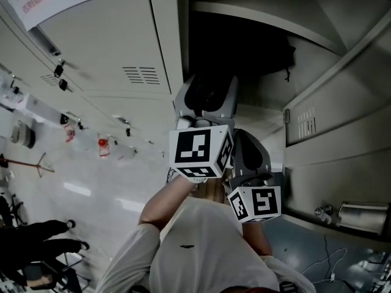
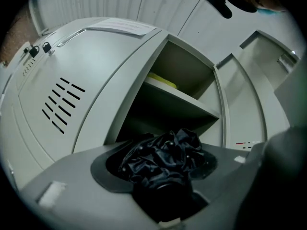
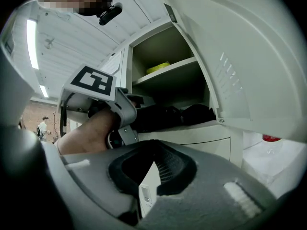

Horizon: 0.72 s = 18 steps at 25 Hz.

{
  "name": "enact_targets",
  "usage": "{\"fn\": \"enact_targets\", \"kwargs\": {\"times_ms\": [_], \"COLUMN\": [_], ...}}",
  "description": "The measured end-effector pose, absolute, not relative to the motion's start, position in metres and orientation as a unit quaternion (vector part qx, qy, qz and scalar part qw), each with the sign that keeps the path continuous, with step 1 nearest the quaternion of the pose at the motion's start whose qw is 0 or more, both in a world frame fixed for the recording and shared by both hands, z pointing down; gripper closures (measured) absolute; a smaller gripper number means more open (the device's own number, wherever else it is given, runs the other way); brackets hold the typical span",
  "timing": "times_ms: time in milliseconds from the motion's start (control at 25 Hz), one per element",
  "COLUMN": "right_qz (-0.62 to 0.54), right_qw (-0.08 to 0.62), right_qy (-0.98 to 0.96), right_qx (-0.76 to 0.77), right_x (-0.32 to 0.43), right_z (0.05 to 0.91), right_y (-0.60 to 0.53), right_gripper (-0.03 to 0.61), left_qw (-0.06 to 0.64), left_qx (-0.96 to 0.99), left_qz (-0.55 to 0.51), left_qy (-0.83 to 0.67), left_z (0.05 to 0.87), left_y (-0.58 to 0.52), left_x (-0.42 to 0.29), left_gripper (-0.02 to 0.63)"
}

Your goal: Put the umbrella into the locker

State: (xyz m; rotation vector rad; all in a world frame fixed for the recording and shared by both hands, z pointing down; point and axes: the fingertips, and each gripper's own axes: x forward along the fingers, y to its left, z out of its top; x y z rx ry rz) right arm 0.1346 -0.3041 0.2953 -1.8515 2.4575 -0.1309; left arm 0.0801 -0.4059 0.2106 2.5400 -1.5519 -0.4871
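Observation:
A black folded umbrella (image 2: 160, 155) is clamped between the jaws of my left gripper (image 1: 206, 95). It is held just in front of the open locker (image 2: 178, 100), level with the dark lower compartment under the shelf. The locker's door (image 1: 342, 112) stands swung open on the right. In the right gripper view the left gripper (image 3: 120, 110) reaches into that lower compartment, where dark shapes (image 3: 192, 114) lie; I cannot tell them apart. My right gripper (image 1: 247, 152) hangs just behind and below the left one. Its jaws (image 3: 152, 146) are shut with nothing in them.
A yellow thing (image 2: 163, 80) lies on the locker's upper shelf. Closed locker doors (image 1: 104, 47) with keys and vent slots run off to the left. A person in dark clothes (image 1: 43, 240) is at the lower left on the floor, beyond red items (image 1: 102, 145).

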Motion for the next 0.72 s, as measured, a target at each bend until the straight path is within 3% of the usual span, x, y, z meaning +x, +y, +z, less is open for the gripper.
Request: {"fn": "enact_targets", "kwargs": {"times_ms": [400, 720], "right_qz": [-0.046, -0.053], "right_qw": [0.039, 0.040], "right_qy": [0.795, 0.794], "right_qx": [-0.604, -0.604], "right_x": [0.137, 0.139], "right_z": [0.295, 0.299], "right_y": [-0.302, -0.295], "right_gripper": [0.584, 0.584], "left_qw": [0.016, 0.009], "left_qx": [0.865, 0.872], "left_qz": [-0.058, -0.061], "left_qy": [-0.497, -0.486], "left_z": [0.221, 0.221], "left_y": [-0.406, -0.399], "left_x": [0.100, 0.097], "left_gripper": [0.285, 0.256]}}
